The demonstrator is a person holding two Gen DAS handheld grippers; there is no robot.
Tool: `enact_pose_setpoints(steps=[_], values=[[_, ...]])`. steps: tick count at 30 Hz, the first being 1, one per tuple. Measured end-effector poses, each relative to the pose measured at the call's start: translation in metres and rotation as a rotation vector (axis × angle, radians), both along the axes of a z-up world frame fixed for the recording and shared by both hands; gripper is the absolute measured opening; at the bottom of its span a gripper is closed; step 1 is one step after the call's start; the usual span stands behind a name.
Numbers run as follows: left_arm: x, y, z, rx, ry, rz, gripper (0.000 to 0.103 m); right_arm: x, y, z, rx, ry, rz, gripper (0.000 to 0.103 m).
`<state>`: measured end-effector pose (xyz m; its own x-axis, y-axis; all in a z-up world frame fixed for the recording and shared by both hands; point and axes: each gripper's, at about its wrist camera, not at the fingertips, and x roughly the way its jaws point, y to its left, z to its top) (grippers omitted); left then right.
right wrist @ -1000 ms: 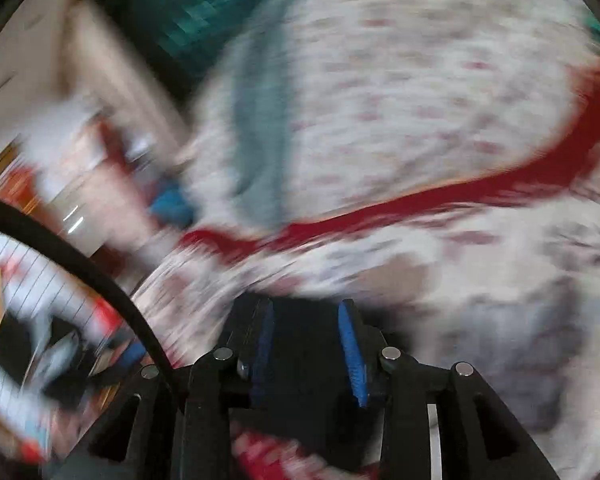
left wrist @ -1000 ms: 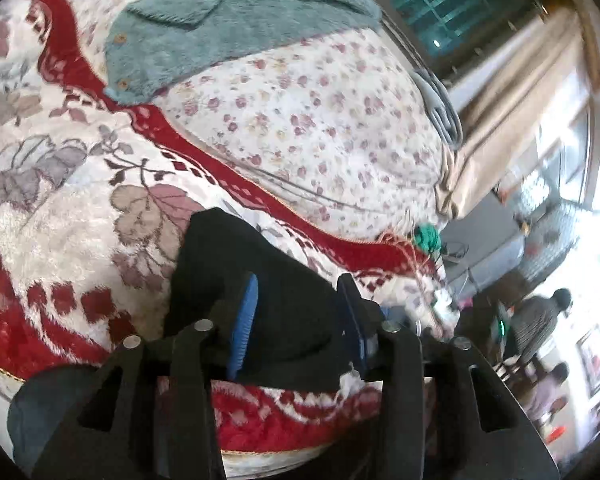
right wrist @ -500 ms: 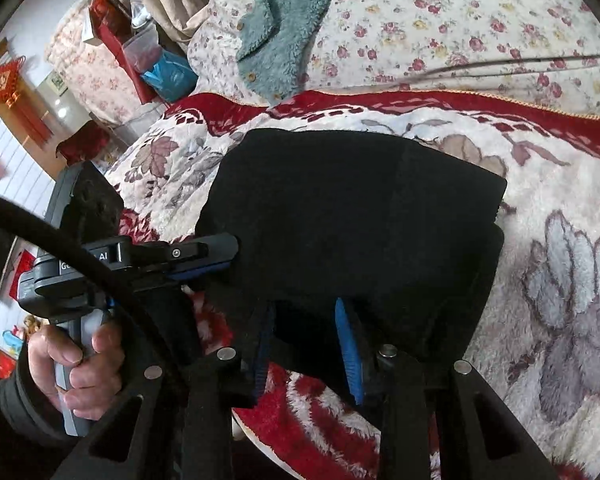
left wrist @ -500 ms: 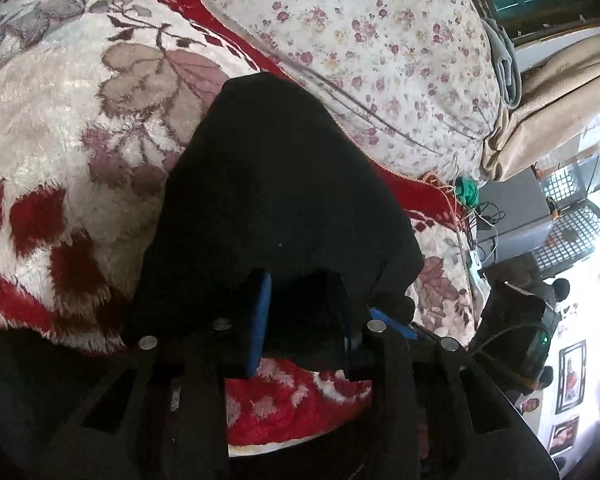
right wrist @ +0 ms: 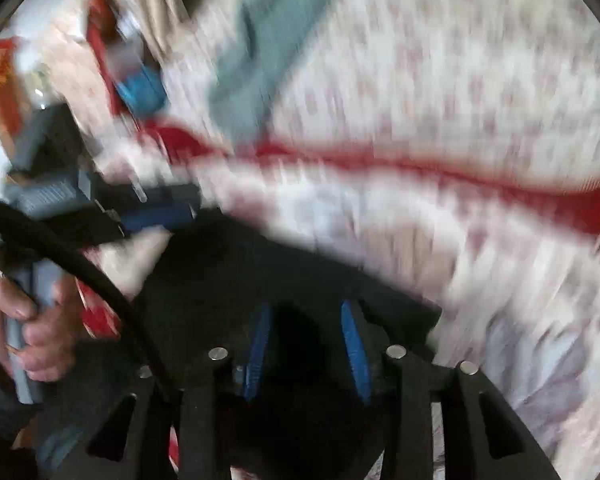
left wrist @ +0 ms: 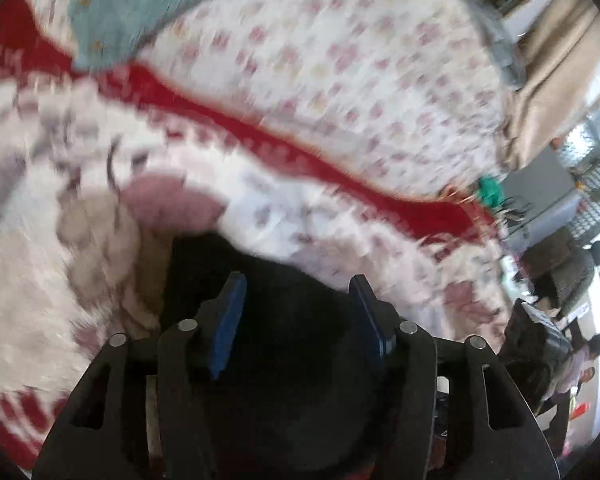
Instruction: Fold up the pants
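Both views are blurred by motion. At the left, the left hand-held gripper [left wrist: 296,300] points down at the black pants [left wrist: 292,344], which lie bunched on the plush red and white blanket [left wrist: 32,280] at the near edge of the bed. Its two blue pads stand apart and are spreading wider; dark cloth lies under and between them, but neither pad presses on it. In the right wrist view the same tool shows from the side [right wrist: 156,216], its blue tip at the far left corner of the pants [right wrist: 260,280], with the person's left hand [right wrist: 32,332] wrapped round the grey handle and a black cable [right wrist: 80,264] arcing in front.

Further right, the right hand-held gripper [right wrist: 306,336] hangs over the nearer part of the pants. Its blue pads are also parted and widening, with black fabric between them; whether they touch the cloth is lost in the blur.

Beyond the pants a red border band [left wrist: 300,148] crosses the blanket, then a flowered sheet [left wrist: 360,60] with a teal knitted garment [left wrist: 140,12] lying on it.
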<state>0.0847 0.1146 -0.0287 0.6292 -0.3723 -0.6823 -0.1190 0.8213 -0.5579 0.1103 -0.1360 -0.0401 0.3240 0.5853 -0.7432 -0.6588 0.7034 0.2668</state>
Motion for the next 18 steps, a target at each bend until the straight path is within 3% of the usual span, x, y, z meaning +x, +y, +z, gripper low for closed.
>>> enact_pose_setpoints(steps=[1,4,6,9,12,15,18], values=[[-0.005,-0.003,-0.006,0.031,-0.027,0.005,0.052,-0.003,-0.008,-0.004,0.062,-0.051,0.005,0.037],[-0.010,-0.022,0.002,0.174,-0.054,-0.010,0.054,-0.006,-0.014,-0.002,0.103,-0.033,-0.002,0.038],[-0.010,-0.026,0.001,0.215,-0.058,-0.011,0.055,-0.005,-0.017,-0.003,0.119,-0.032,-0.004,0.038],[-0.012,-0.021,0.001,0.182,-0.070,-0.001,0.055,-0.007,-0.014,0.000,0.114,-0.052,-0.003,0.037],[-0.027,-0.004,0.010,0.059,-0.125,0.062,0.055,-0.016,-0.016,0.013,0.111,-0.089,-0.015,0.037],[-0.057,-0.001,0.027,0.068,-0.203,0.087,0.055,-0.044,-0.022,0.031,0.121,-0.222,-0.019,0.037],[-0.082,-0.015,0.023,0.083,-0.179,0.069,0.055,-0.074,-0.018,0.033,0.098,-0.265,0.019,0.042]])
